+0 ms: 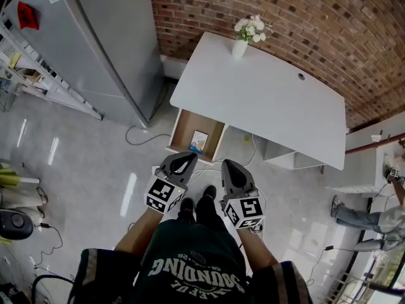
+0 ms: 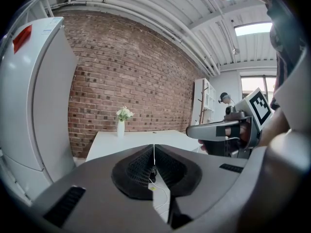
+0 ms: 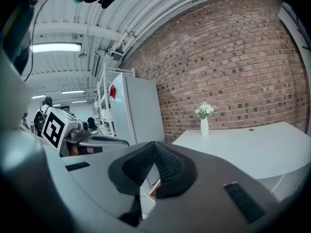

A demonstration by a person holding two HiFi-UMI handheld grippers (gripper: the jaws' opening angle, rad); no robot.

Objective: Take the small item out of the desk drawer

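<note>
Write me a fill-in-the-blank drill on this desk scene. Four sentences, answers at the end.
1. The small item lies in the drawer, which stands ____.
2. The vase on the desk holds ____ flowers.
3. The left tongs and the right tongs are both ____, with nothing between them.
4. The wall behind the desk is built of ____.

Missing words: open; white; shut; brick.
</note>
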